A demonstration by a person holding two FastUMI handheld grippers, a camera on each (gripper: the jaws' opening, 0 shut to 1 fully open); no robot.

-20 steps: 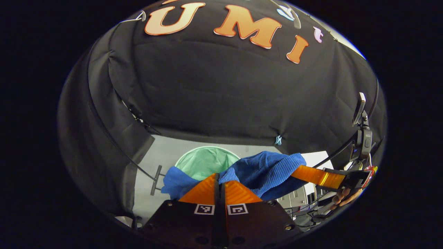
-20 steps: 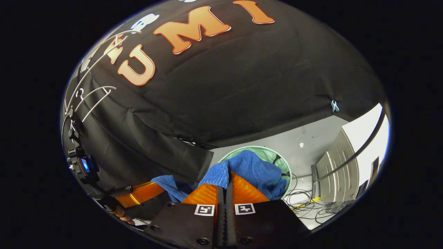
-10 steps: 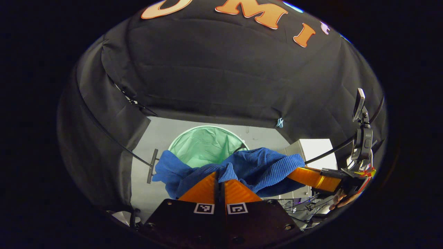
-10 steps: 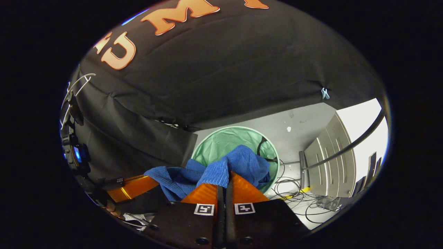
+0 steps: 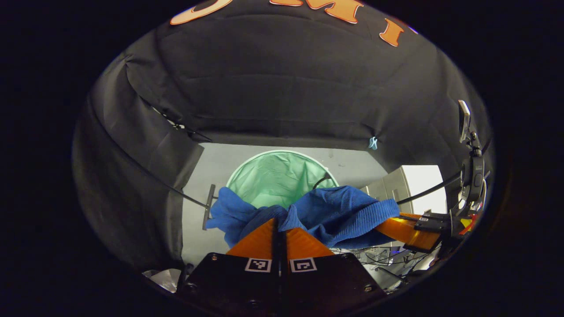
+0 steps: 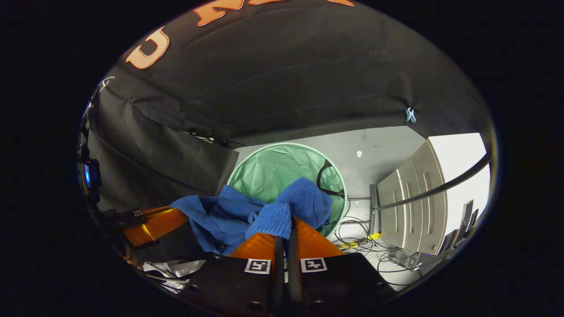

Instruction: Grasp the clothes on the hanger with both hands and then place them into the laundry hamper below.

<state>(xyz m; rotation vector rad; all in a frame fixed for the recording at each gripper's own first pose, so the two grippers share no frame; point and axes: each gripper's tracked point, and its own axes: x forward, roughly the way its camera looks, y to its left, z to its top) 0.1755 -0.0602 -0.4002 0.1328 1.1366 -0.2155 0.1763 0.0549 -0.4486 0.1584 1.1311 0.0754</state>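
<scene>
Sweater (image 5: 339,215) looks soft and floppy, sagging between both tongs, left (image 5: 279,221) and right (image 6: 285,221), each clenched on a bunched edge, hamper (image 6: 246,169) just beyond.

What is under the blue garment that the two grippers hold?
Under the blue garment stands the green laundry hamper, open, on the grey floor. Its mesh inside looks bare, but the cloth covers the near part of it.
</scene>
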